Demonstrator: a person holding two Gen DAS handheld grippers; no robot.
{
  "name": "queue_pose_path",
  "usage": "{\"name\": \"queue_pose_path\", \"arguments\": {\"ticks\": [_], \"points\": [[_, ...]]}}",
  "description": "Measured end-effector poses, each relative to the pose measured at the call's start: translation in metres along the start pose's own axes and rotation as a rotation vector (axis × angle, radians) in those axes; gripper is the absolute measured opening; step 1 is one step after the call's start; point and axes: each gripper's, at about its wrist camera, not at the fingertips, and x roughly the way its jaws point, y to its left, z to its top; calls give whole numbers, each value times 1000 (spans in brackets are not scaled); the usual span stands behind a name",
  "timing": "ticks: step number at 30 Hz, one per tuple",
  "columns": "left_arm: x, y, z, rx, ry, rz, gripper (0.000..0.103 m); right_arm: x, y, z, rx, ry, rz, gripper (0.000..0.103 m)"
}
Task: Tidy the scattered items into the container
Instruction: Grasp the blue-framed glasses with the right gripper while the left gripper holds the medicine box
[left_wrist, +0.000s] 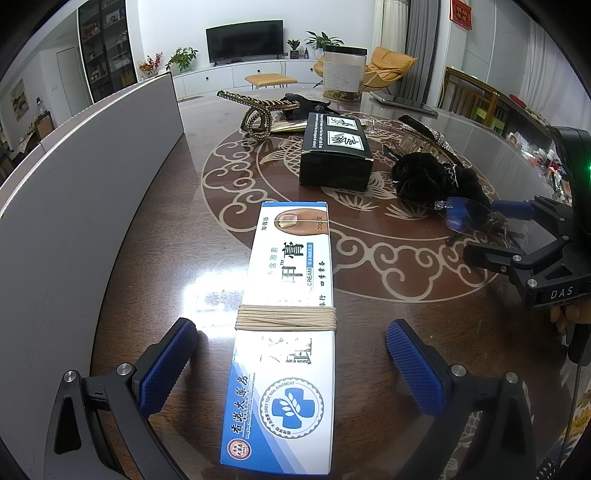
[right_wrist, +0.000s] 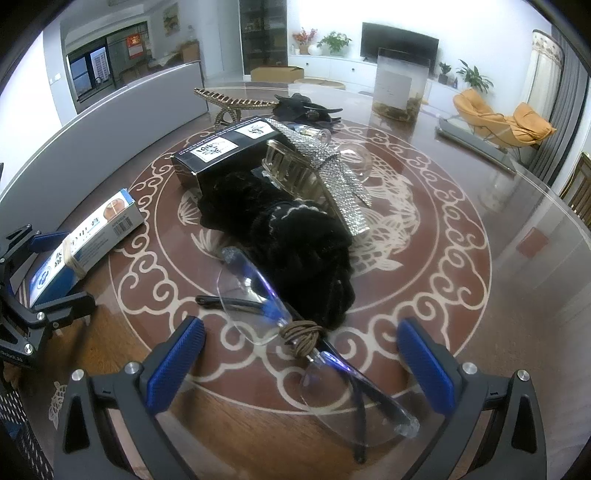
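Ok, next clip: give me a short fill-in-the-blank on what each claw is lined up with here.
The left claw straddles a white-and-blue ointment box bound with a beige ____ band.
The right claw is open around clear rimless ____, whose folded arms a brown hair tie wraps.
The rhinestone hair clip rests beside the fuzzy ____ scrunchie.

Missing: rubber; glasses; black

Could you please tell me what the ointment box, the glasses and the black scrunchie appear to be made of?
Ointment box: glossy printed cardboard, judging by folded edges and glare; a beige elastic cord is wrapped around it. Glasses: clear rimless lenses, probably plastic, with dark arms. Scrunchie: soft, matte black fabric, possibly velvet, gathered in folds.
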Motion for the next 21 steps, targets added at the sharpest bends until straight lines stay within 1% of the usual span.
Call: {"name": "queue_pose_path", "arguments": {"ticks": [12, 15, 16, 17, 18, 19, 20, 21], "points": [[1, 0, 2, 5, 8, -5, 103, 1, 0, 0, 0, 0, -1, 103], [1, 0, 5, 29, 29, -15, 103, 1, 2, 1, -4, 26, 6, 103], [0, 0, 5, 29, 26, -13, 97, -1, 5, 0, -15, 38, 15, 97], [-3, 0, 5, 28, 10, -12, 72, -4, 7, -1, -23, 36, 19, 82], [-8, -1, 4, 33, -4, -14, 59, -8, 10, -3, -31, 28, 28, 73], [-11, -3, 5, 41, -1, -12, 44, -13, 12, -4, -37, 27, 34, 53], [-12, -4, 5, 43, 13, -11, 44, -17, 12, -5, -37, 34, 35, 30], [-13, -5, 4, 42, 18, -13, 44, -19, 11, -7, -32, 40, 37, 25]]}}
